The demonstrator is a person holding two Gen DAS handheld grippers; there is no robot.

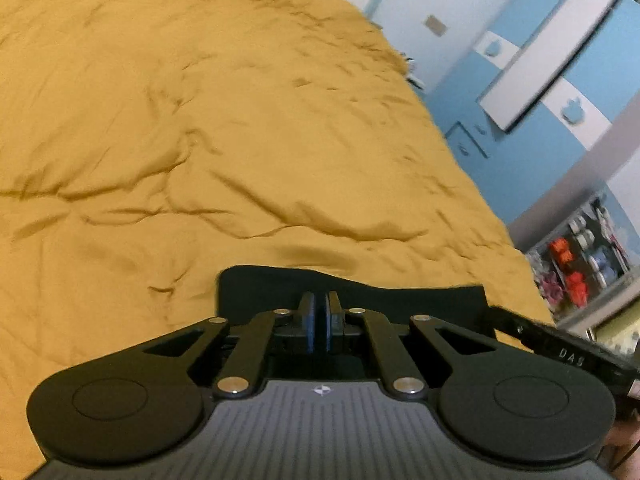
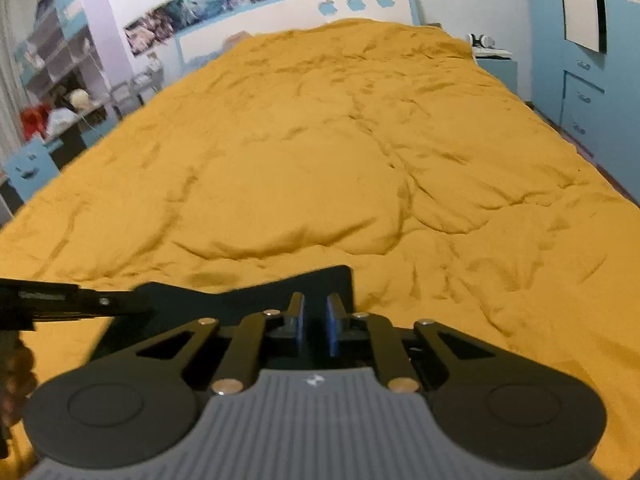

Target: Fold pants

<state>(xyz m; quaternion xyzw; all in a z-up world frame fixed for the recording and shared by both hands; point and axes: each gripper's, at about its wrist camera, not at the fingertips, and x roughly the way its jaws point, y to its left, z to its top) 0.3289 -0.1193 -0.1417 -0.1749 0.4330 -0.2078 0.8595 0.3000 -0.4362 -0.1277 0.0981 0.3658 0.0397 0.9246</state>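
The dark pants hang as a flat panel above the mustard bedspread, pinched along one edge by the left gripper and right gripper, both clamped on fabric, so folding seems midway.

A rumpled mustard bedspread fills the view, blue cabinets beside it.

The right tool grips dark pants above the near mustard-yellow bed; the left tool holds their left edge.
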